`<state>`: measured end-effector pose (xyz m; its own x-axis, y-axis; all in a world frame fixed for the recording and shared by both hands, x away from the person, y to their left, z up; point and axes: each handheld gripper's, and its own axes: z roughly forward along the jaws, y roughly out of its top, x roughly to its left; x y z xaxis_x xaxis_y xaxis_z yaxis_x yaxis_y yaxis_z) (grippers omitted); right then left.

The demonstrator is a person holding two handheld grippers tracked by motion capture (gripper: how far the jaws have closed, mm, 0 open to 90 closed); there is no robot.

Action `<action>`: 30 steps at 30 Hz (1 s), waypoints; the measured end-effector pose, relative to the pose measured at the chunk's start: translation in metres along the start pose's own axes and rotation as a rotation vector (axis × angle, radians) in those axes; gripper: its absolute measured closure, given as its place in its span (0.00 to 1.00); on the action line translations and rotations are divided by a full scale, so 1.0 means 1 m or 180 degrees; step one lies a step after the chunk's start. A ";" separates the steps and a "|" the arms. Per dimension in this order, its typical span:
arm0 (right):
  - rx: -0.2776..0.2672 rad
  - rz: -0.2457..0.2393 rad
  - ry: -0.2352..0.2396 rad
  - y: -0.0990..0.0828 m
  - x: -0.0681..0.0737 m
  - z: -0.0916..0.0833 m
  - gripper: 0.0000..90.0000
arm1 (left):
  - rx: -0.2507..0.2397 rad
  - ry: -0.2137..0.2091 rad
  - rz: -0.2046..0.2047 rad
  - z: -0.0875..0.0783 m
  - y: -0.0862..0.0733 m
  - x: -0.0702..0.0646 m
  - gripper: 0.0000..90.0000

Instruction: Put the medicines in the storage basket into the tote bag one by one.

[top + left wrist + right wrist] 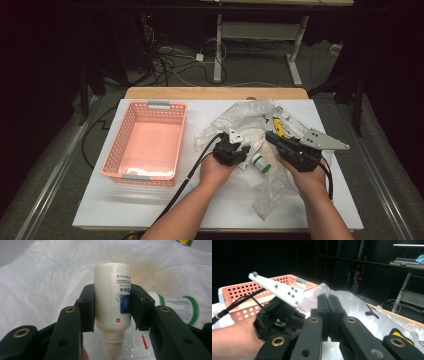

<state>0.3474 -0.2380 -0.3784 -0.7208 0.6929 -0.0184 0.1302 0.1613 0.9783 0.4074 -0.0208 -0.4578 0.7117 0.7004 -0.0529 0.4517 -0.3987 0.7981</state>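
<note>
On the white counter (150,205), toward its right half, lies a crumpled clear plastic bag (250,117), and both grippers work at it. The left gripper (231,150) sits just left of the bag's middle, held in the person's left hand (214,172). From the left gripper view, its two black jaws press on either side of a small white bottle (111,302), which hangs with its narrow nozzle pointing toward the camera and its flat bottom away. A printed label with a blue patch and a small red square runs along the bottle's right side. The bag spreads out behind the bottle.

Just beside the held bottle, to its right in that view, a second white container with green bands (178,308) lies on its side on the plastic; in the high view it rests between the two grippers (260,162), close to the left one.

The right gripper (280,140) rests at the right side of the bag, held in the right hand (307,175), with a grey three-cornered plate jutting out to the right. In the right gripper view its jaws stand closed flat against each other, with nothing between them. A yellow and black object (276,126) lies among the plastic folds just above that gripper.

A pink perforated basket (131,120) stands on the left half of the counter, well apart from the bag.
</note>
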 end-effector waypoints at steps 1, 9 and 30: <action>0.0008 0.0010 0.0005 0.000 0.000 0.000 1.00 | 0.0009 0.0013 -0.0004 0.003 0.000 0.000 0.64; 0.0025 0.0009 0.0002 -0.002 -0.001 0.001 1.00 | 0.0101 0.0056 -0.0044 0.022 0.003 0.001 0.64; 0.0035 -0.0009 -0.0004 -0.003 -0.001 0.000 1.00 | -0.0001 -0.0008 0.0013 -0.014 -0.005 -0.005 0.44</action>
<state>0.3476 -0.2391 -0.3808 -0.7203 0.6934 -0.0213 0.1357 0.1708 0.9759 0.3941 -0.0145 -0.4529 0.7149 0.6974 -0.0511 0.4486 -0.4012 0.7986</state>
